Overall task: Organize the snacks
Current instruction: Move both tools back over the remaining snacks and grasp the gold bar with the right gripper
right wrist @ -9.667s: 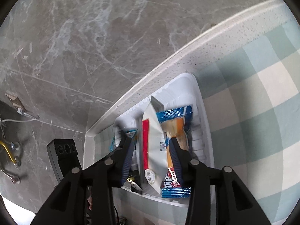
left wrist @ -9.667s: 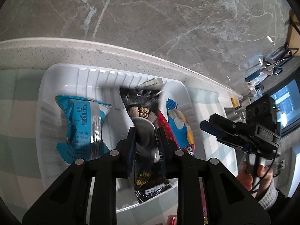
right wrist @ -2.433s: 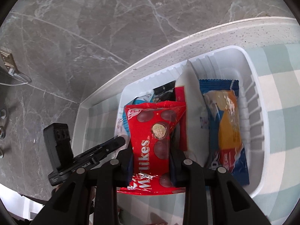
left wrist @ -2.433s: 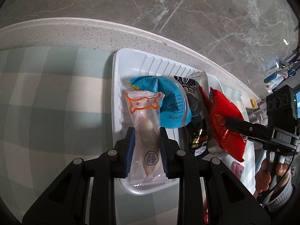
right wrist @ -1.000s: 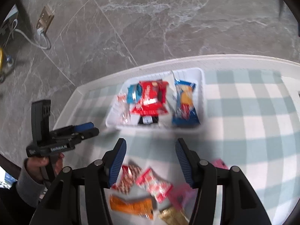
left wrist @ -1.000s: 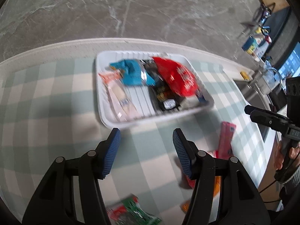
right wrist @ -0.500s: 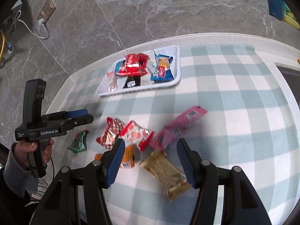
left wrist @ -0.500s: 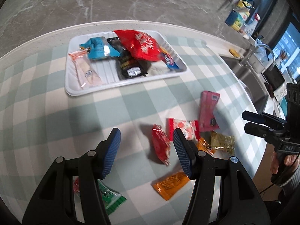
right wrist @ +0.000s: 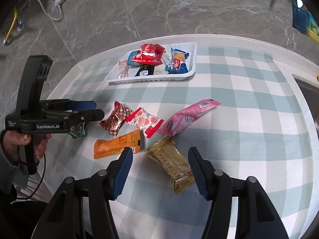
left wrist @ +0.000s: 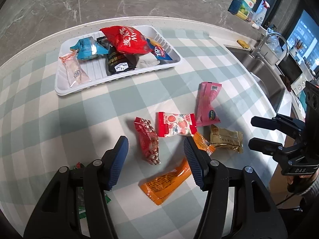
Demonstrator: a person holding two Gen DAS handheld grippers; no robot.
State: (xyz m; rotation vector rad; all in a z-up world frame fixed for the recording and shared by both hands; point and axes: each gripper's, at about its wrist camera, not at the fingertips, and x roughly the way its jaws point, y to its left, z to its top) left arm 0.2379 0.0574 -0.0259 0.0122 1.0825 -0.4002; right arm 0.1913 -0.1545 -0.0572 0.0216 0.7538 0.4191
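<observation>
A white tray at the back of the checked tablecloth holds several snack packs, a big red bag on top. Loose packs lie nearer: dark red, red-and-white, pink, gold, orange and green. My left gripper is open and empty above the dark red pack. My right gripper is open and empty above the gold pack. The tray also shows in the right wrist view.
A sink with a tap is set into the counter to the right of the cloth. Bottles and clutter stand on the far counter. The table's rounded edge runs behind the tray, with stone floor beyond.
Both grippers let go of their packs in the tray, opened and pulled back toward the loose packs. In the last half second both dropped closer to the table.
</observation>
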